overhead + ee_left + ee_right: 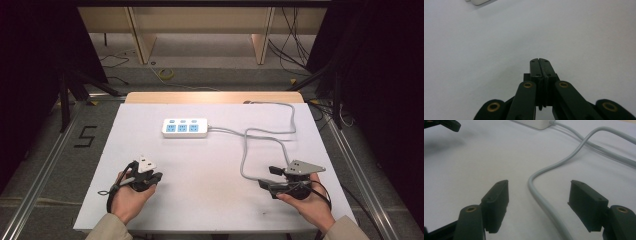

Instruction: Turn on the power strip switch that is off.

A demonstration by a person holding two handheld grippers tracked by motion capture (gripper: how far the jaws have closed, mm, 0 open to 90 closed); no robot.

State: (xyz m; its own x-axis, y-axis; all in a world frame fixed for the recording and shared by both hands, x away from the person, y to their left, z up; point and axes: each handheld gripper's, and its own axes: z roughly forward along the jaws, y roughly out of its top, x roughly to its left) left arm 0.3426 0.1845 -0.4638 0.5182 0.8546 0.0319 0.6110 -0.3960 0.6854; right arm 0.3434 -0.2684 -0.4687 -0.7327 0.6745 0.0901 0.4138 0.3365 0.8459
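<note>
Two grippers rest low at the near edge of the white table (150, 210). The left gripper (540, 61) has its jaws pressed flat together with nothing between them, on bare tabletop and well apart from everything else. The right gripper (539, 202) has its jaws spread wide, one on each side of the grey cable (544, 202), and neither pad touches it. That cable loops from the near right of the table back to the power strip (184, 127), which lies flat near the far middle with its sockets up.

Likely the work in hand is taking hold of the cable, and the risks follow from that. The cable is round and smooth, so a pinch off its centre line could squeeze it out sideways from between the pads. It lies flat on the surface, so jaws closing too high may pass over it, and jaws too low may scrape the table. A hard tug after gripping could drag the light strip across the table or twist it over. With the left gripper away from the strip, nothing steadies it.
</note>
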